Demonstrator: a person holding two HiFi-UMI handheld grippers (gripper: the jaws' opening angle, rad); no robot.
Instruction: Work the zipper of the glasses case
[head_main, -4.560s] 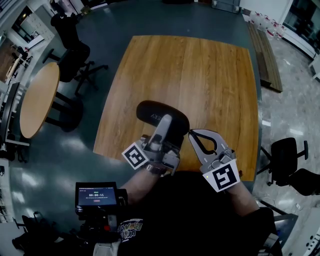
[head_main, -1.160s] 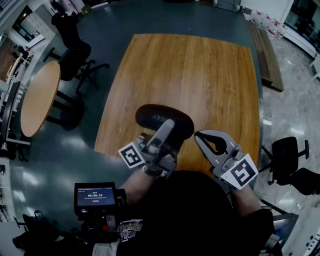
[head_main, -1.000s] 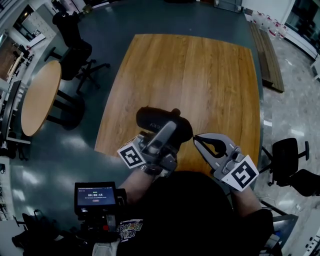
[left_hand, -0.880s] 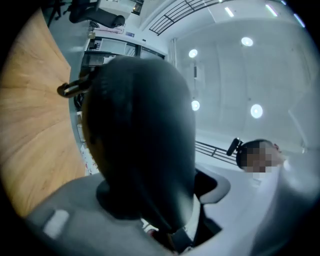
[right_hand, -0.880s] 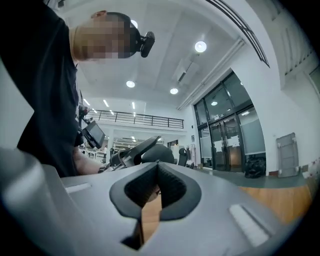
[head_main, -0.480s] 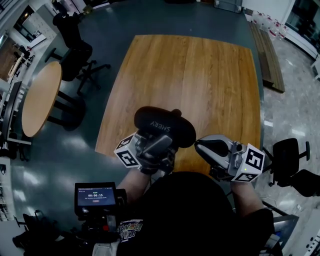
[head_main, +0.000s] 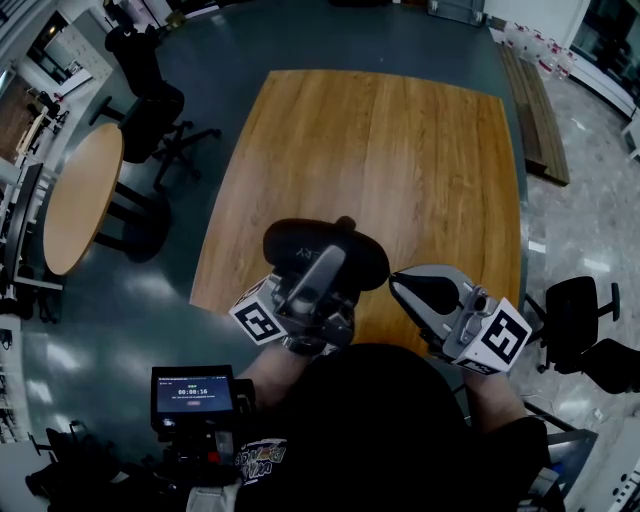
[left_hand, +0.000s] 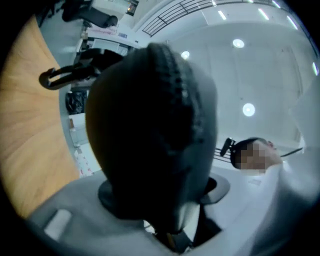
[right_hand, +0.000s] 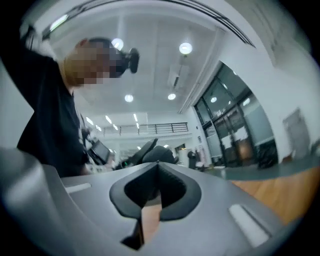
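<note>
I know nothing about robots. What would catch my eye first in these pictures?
Most striking is the black glasses case, held up over the near edge of the wooden table between the jaws of the left gripper, which have just been closing on it. The right gripper points at the case's right end with its jaws shut. The black-and-white marker cube on it also stands out.

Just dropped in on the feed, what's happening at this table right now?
A person is working on a black glasses case with a gripper in each hand. The left gripper has the case between its jaws, which have just been closing on it, and holds it up off the wooden table. The right gripper is shut, its tips at the case's right end. Whether they pinch the zipper pull cannot be seen.
</note>
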